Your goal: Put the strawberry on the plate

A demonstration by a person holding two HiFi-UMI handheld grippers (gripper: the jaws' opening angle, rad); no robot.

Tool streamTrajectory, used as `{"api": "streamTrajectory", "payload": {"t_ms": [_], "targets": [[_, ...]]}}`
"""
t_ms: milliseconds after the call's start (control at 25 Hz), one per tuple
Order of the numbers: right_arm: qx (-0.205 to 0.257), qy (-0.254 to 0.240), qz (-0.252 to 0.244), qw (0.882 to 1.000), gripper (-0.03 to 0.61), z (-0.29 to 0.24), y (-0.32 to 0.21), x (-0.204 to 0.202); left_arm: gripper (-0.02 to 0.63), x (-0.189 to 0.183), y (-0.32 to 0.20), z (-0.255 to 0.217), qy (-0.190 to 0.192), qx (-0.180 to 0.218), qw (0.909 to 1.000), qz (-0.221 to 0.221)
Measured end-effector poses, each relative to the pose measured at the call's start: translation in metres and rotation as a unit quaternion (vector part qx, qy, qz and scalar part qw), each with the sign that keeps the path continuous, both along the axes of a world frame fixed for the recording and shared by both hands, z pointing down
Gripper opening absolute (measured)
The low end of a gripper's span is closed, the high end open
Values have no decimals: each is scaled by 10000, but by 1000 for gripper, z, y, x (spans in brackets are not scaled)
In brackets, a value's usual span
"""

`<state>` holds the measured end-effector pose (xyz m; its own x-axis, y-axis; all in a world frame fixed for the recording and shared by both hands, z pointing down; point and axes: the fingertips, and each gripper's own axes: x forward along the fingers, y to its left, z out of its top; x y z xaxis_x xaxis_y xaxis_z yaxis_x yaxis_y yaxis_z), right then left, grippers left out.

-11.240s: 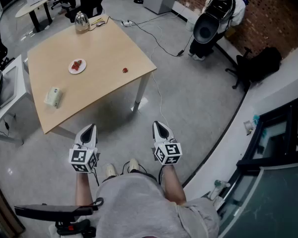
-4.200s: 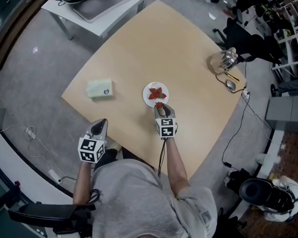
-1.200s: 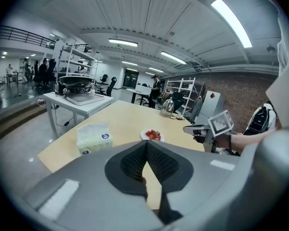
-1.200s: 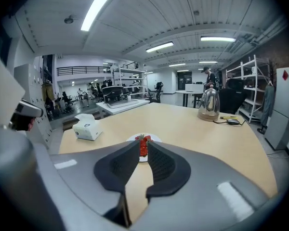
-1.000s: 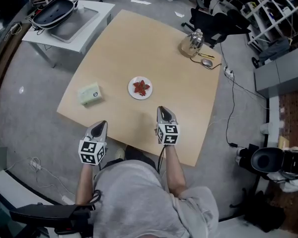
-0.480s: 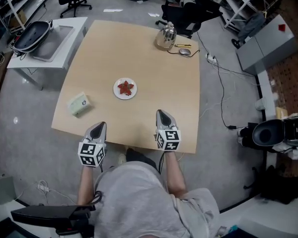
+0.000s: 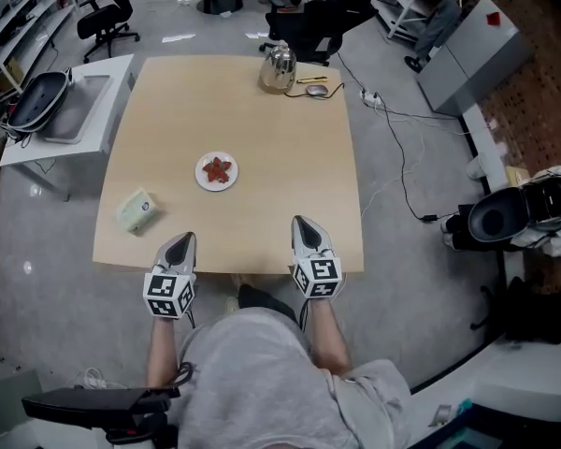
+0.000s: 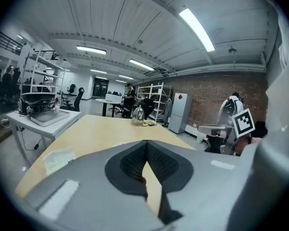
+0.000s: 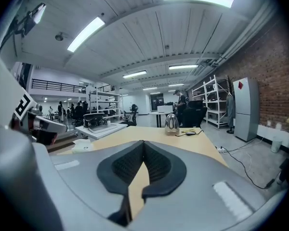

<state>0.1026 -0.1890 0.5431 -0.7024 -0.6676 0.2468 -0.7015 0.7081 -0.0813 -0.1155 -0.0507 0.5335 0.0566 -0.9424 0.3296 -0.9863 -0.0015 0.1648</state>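
So the strawberry point(image 7: 217, 169) is sitting on the little white plate point(image 7: 200, 180), roughly in the middle of the left half of the wooden table point(image 7: 280, 157), and it looks like there's more than one red piece on there, though it's too small to count. Both tools are held low at the near edge of the table, well apart from the plate. The left gripper point(image 7: 183, 240) has its jaws pressed together with nothing between them, and the right gripper point(image 7: 301, 221) is the same: tips meeting, empty. They're side by side with the person's body between and behind them, and the plate is up ahead, closer to the left one's line. A pale green pack point(image 7: 136, 210) lies near the table's left corner, just ahead of the left gripper. At the far edge there's a shiny metal kettle point(image 7: 278, 67) with a mouse point(image 7: 318, 90) right beside it. A white side table point(image 7: 98, 101) stands off to the left with a dark rounded thing point(image 7: 35, 99) on it.
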Motion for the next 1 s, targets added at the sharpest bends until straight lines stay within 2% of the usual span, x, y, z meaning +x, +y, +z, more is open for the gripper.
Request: {"api": "streamTrajectory", "payload": {"t_ms": [560, 1000], "targets": [[-52, -50, 300, 9995, 8, 0, 49, 32, 20, 16, 18, -13, -92, 145, 9994, 310], [3, -43, 283, 9996, 6, -3, 62, 27, 20, 15, 32, -14, -141, 162, 9992, 349]]}}
